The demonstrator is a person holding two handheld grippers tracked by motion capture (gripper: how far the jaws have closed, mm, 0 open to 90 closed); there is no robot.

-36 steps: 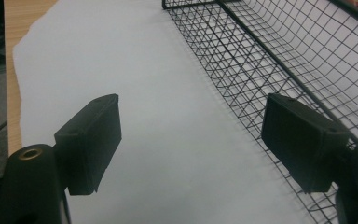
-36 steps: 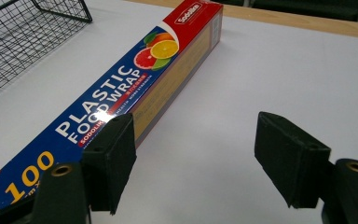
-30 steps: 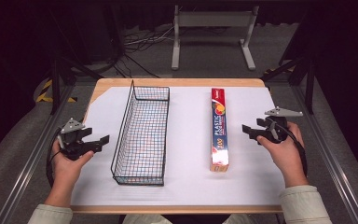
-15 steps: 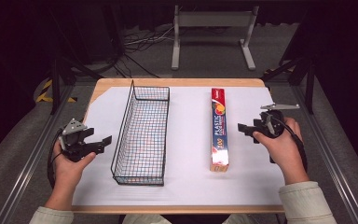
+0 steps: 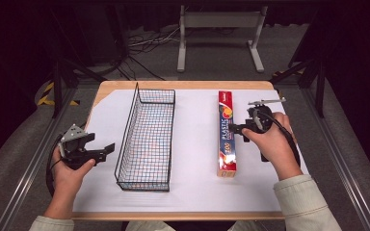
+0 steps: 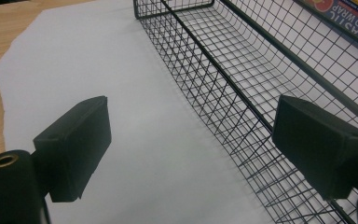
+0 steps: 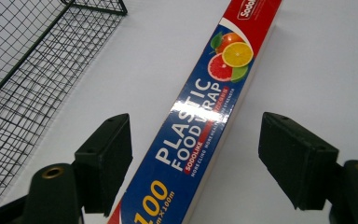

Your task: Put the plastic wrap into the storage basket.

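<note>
Right gripper view: the plastic food wrap box (image 7: pixel 200 126) lies flat on white paper (image 7: pixel 317 70), between the right gripper's (image 7: pixel 196 161) wide, just-opening jaws, untouched. Left gripper (image 6: pixel 191 149), likewise just opening, gapes empty beside the wire basket (image 6: pixel 261 84).

Item: boxed plastic food wrap (image 7: pixel 200 126), printed faces legible.

Long blue panel, large white capitals: "PLASTIC FOOD WRAP"; beneath, on a small red strip, "SODOLIKE", with a finer line beside it too small to read. Red end panel: white oval logo reading "Sodolike". Lower end: yellow numeral "100", and under it small lettering reading about "m×100m", partly cut off. In the left gripper view, the same box (image 6: pixel 342 11) shows "PLASTIC FOOD WRAP" through the wire basket (image 6: pixel 242 79).
</note>
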